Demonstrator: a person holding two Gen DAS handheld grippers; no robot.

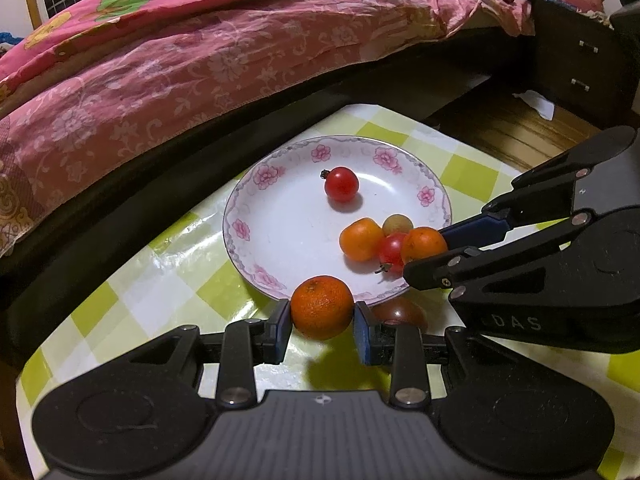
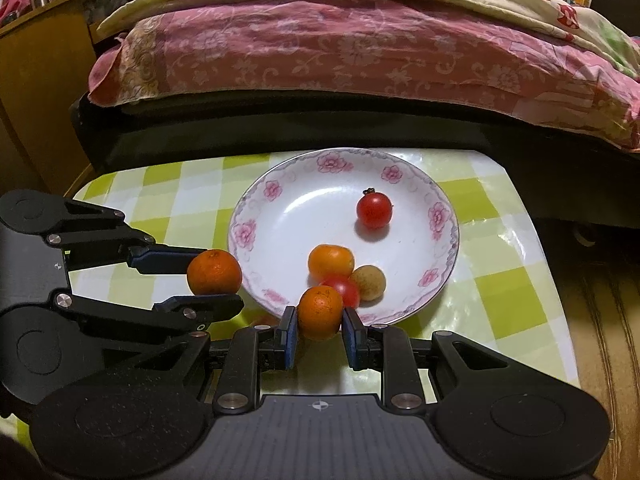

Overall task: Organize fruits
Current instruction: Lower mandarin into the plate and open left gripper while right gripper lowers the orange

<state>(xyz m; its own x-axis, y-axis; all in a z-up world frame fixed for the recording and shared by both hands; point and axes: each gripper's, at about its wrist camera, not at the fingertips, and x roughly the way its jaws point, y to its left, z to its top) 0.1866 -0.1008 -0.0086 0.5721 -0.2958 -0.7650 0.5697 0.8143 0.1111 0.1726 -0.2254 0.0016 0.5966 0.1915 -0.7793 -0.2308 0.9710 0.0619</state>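
Each tongs grips a mandarin: left (image 1: 322,307) beside plate (image 1: 256,216), right (image 2: 320,312) over it.

R gripper (image 2: 320,330) is clamping a small orange (image 2: 320,312) just over the near rim of the floral plate (image 2: 256,204). Inside the plate, touching that orange: a red tomato (image 2: 344,289), w/ a 2nd orange (image 2: 331,261) and a tan round fruit (image 2: 369,282) bunched behind. Another tomato (image 2: 374,210) is sitting apart, toward the plate's far right. L gripper (image 2: 236,280) is gripping a 3rd orange (image 2: 214,272) just outside the plate's left rim.
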